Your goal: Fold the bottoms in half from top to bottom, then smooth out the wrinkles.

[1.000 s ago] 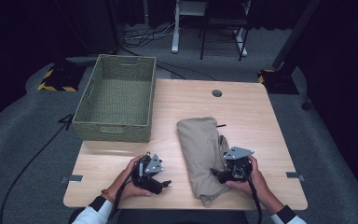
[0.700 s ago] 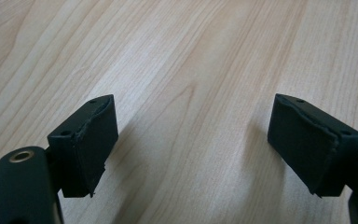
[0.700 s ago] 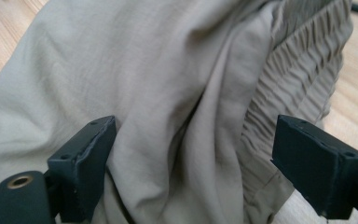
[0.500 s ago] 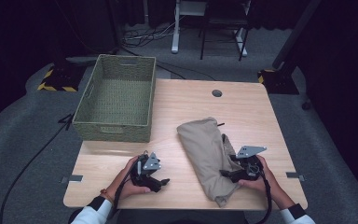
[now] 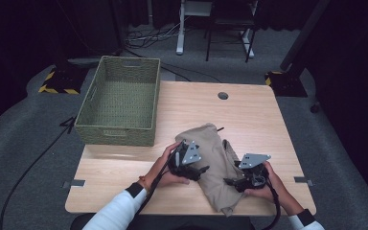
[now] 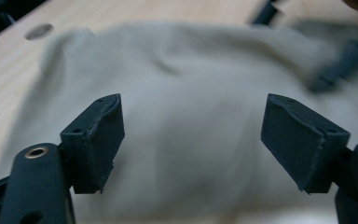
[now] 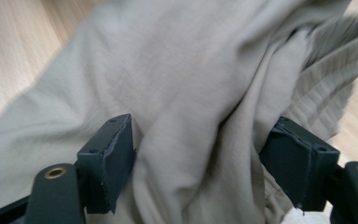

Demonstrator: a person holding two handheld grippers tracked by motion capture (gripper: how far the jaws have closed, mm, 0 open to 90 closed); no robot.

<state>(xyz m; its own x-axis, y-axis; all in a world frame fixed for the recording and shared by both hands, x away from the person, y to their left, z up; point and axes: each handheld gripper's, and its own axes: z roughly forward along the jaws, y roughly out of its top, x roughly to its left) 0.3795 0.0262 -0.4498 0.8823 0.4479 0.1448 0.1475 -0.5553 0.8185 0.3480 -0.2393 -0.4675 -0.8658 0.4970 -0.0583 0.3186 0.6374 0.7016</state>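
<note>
A beige garment (image 5: 210, 146) lies crumpled on the wooden table (image 5: 254, 115), front centre. My left gripper (image 5: 200, 170) hovers at the garment's left side. Its jaws have just been closing a little but stand open, with the cloth (image 6: 191, 79) beyond them and nothing pinched (image 6: 193, 140). My right gripper (image 5: 232, 182) is at the garment's lower right. Its jaws have closed in slightly, and a thick fold of cloth (image 7: 168, 60) fills the gap and touches both pads (image 7: 198, 158). A ribbed hem (image 7: 328, 79) shows beside the right jaw.
A green woven basket (image 5: 116, 135) stands at the table's back left. A round cable hole (image 5: 223, 96) sits near the far edge. Bare wood lies to the right of the garment and along the front left. Dark floor with cables surrounds the table.
My left gripper has moved right and up from the front left of the table to the garment. The garment has bunched and its lower end has swung toward the right gripper.
</note>
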